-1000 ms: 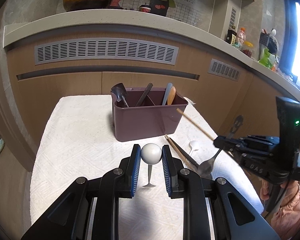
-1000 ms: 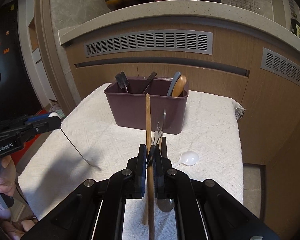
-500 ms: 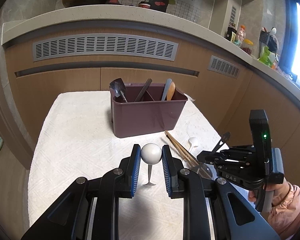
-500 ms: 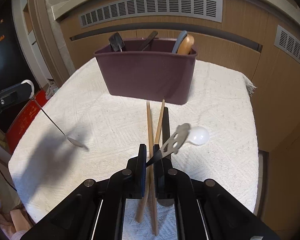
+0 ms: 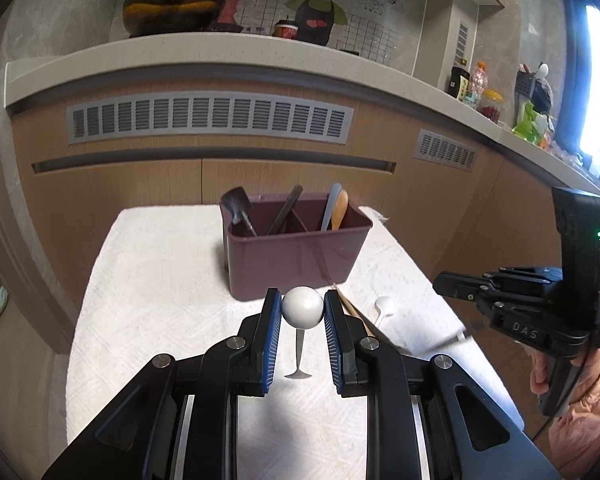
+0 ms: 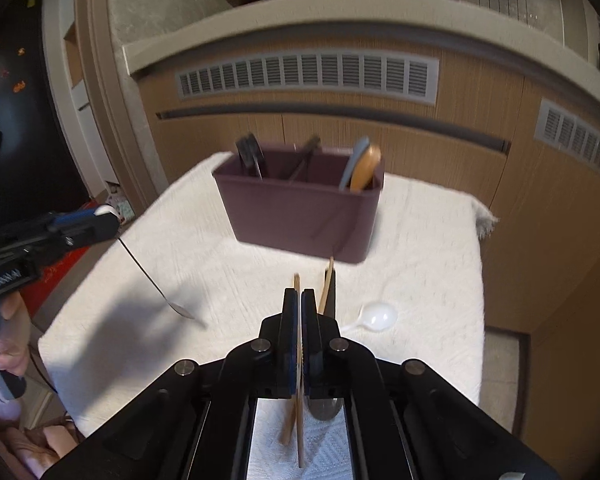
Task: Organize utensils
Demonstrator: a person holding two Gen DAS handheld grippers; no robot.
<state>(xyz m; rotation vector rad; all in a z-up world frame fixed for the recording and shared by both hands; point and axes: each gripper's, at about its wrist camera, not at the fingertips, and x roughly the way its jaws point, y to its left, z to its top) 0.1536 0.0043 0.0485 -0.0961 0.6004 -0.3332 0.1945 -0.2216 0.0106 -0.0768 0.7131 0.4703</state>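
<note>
A maroon utensil caddy stands on the white-towelled table, also in the right wrist view. It holds a black spatula, a dark utensil, and a grey and a wooden spoon. My left gripper is shut on the white round end of a thin metal utensil that hangs down above the towel. My right gripper is shut with nothing clearly between its pads. Wooden chopsticks, a dark utensil and a metal spoon bowl lie on the towel under it. A white plastic spoon lies to their right.
Wooden cabinet fronts with grey vents stand behind the table under a pale counter. The towel's right edge drops off to the floor. The hand-held right gripper body hangs at the table's right side.
My right gripper has let the slotted metal utensil drop; it no longer sticks up from the jaws. It has lifted and tilted up toward the caddy. My left gripper has kept its hold.
</note>
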